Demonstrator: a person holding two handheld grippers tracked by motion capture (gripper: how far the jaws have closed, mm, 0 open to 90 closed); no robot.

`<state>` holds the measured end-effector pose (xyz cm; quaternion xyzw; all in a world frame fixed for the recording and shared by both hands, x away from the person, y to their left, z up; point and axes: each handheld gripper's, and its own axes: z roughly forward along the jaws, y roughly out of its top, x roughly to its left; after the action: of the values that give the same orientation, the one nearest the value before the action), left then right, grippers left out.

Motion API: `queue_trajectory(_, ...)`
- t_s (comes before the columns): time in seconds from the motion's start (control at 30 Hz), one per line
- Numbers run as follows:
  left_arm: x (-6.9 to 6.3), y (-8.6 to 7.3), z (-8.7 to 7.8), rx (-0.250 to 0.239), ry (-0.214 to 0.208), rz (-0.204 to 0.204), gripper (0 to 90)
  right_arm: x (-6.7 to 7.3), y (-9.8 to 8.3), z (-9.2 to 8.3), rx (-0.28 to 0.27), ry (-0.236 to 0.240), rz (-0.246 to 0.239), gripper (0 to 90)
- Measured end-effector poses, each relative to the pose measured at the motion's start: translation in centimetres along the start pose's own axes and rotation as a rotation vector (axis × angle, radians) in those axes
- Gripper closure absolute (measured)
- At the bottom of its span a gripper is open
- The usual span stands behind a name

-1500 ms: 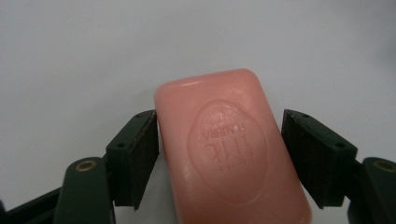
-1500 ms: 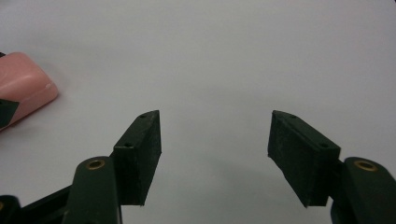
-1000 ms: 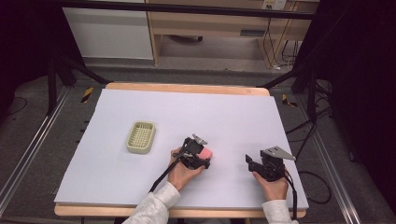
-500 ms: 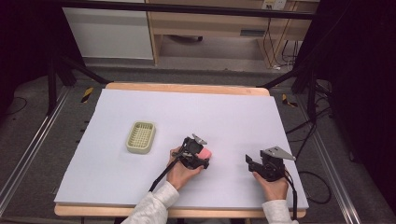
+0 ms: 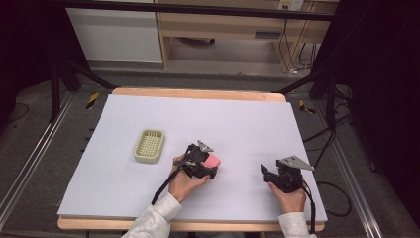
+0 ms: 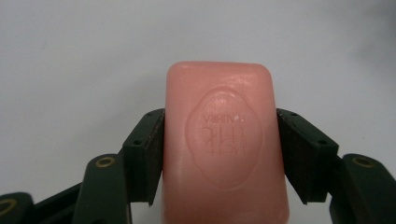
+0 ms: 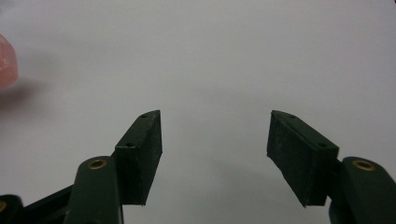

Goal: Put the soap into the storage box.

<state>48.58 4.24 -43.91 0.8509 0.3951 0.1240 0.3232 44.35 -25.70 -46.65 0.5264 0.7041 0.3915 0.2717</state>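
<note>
Soap, one pink rounded bar with embossed stamp (image 6: 226, 144): clamped by its long sides in my left tool (image 5: 207, 166), low over the white-covered table (image 5: 247, 124). Grasp is done, I judge. Pale green slatted plastic soap dish (image 5: 149, 146): near, to the left, unfilled; the placing remains. Right tool (image 7: 215, 135): jaws apart, holding nothing, resting well right of the bar.

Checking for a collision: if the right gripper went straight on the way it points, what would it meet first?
Probably nothing: the right gripper faces bare white table. The pink soap lies off to its left.
</note>
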Motion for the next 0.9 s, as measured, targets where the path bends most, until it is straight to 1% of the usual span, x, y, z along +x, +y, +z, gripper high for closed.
queue_trajectory(0.17, 0.6, -0.3, -1.3, -0.023, 0.003, -0.011, 36.9, 0.0, 0.0, 0.0, 0.000, -0.001, 0.000, 35.7)
queue_trajectory(0.37, 1.4, -0.8, -2.6, -0.029, 0.006, -0.009, 36.9, 0.0, 0.0, 0.0, -0.001, -0.001, -0.002, 35.8)
queue_trajectory(0.43, 1.6, -1.0, -2.9, -0.039, 0.008, -0.018, 36.9, 0.1, 0.0, 0.0, -0.001, -0.001, 0.002, 35.7)
queue_trajectory(0.53, 2.0, -1.3, -3.3, -0.034, 0.017, -0.011, 36.9, 0.1, 0.0, 0.0, 0.003, 0.003, 0.002, 35.7)
queue_trajectory(0.6, 2.1, -1.3, -3.4, -0.035, 0.018, -0.014, 36.9, 0.1, 0.0, 0.0, 0.002, 0.005, 0.002, 35.7)
queue_trajectory(0.8, 3.1, -2.0, -4.5, -0.042, 0.018, -0.025, 36.9, 0.2, 0.0, 0.0, 0.004, 0.005, 0.002, 34.9)
queue_trajectory(0.9, 3.6, -2.2, -4.9, -0.047, 0.025, -0.027, 36.9, 0.2, 0.0, 0.1, 0.000, 0.000, -0.009, 34.9)
